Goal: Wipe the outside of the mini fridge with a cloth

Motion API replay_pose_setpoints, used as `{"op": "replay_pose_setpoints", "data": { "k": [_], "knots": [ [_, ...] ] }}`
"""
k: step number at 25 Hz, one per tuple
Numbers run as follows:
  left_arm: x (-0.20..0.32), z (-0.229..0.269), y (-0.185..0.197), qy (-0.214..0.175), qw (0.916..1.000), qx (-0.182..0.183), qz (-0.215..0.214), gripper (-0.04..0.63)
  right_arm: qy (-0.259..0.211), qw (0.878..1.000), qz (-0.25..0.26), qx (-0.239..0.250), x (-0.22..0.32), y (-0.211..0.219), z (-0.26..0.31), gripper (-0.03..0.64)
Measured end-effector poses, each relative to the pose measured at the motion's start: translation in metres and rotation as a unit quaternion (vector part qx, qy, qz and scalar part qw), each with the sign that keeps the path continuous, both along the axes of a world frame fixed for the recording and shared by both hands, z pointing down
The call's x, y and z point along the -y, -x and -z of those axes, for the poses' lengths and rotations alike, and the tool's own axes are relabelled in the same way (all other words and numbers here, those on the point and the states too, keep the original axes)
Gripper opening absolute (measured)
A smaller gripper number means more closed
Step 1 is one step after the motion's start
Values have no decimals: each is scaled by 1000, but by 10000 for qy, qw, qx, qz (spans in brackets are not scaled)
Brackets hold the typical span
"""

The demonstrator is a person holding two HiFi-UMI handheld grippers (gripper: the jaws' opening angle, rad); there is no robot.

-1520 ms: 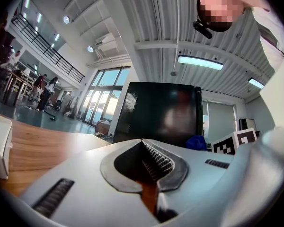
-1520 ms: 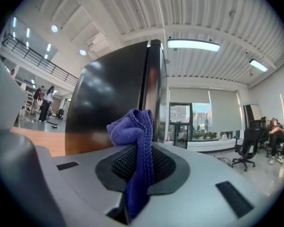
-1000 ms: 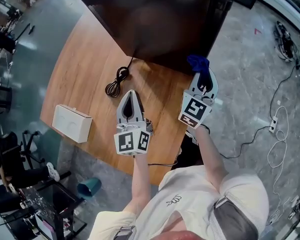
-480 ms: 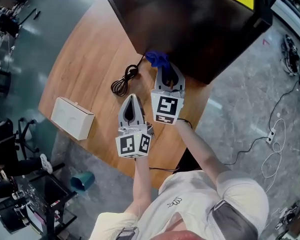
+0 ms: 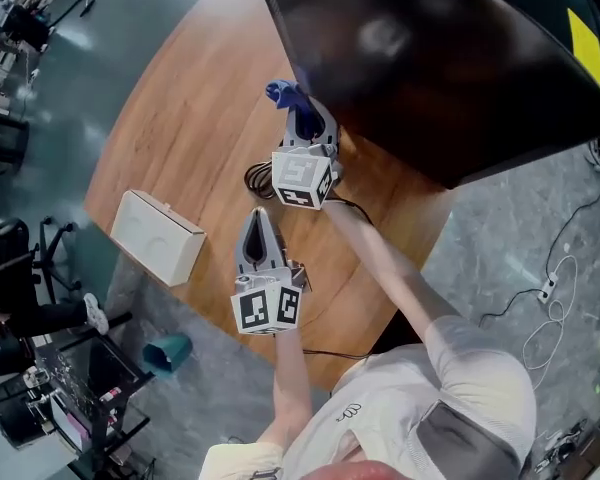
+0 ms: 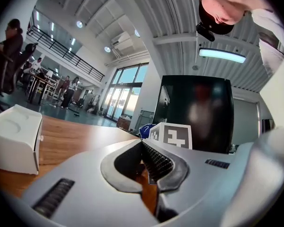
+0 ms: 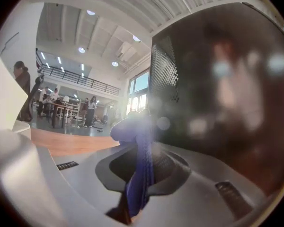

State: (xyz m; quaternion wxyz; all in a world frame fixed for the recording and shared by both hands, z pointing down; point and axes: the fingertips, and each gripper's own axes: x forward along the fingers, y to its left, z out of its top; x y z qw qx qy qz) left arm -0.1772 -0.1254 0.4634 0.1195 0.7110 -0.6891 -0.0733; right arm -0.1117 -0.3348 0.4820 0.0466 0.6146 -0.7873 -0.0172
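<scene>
The black mini fridge (image 5: 450, 58) stands on the round wooden table (image 5: 180, 128); its dark glossy side fills the right gripper view (image 7: 227, 103). My right gripper (image 5: 300, 120) is shut on a blue cloth (image 5: 283, 93), which hangs between the jaws (image 7: 141, 169) beside the fridge's near left corner. My left gripper (image 5: 259, 223) hovers lower over the table, shut with nothing in it (image 6: 143, 148). The right gripper's marker cube (image 6: 173, 136) and the fridge (image 6: 199, 110) appear ahead in the left gripper view.
A white box (image 5: 160, 236) lies at the table's left edge, also at the left of the left gripper view (image 6: 14, 138). A coiled black cable (image 5: 260, 180) lies under the right gripper. A teal cup (image 5: 168, 350) sits on the floor. People stand far off.
My right gripper has carried the blue cloth leftward along the fridge's front to its left corner. The left gripper has hardly moved over the table.
</scene>
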Motion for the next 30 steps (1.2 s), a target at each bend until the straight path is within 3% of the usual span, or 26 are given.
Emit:
{"op": "replay_pose_setpoints", "data": {
  "k": [6, 13, 21, 30],
  "knots": [
    [4, -11, 23, 117, 9997, -53, 208, 5, 110, 9998, -140, 9, 24, 11, -8, 61],
    [8, -9, 19, 130, 9999, 40, 74, 5, -2, 9988, -471, -102, 15, 1, -5, 61],
    [2, -6, 9, 44, 9999, 60, -135, 5, 78, 9914, -1297, -125, -29, -66, -12, 61],
    [-7, 15, -27, -129, 9984, 127, -530, 5, 82, 9834, -1770, -394, -81, -147, -6, 61]
  ]
}}
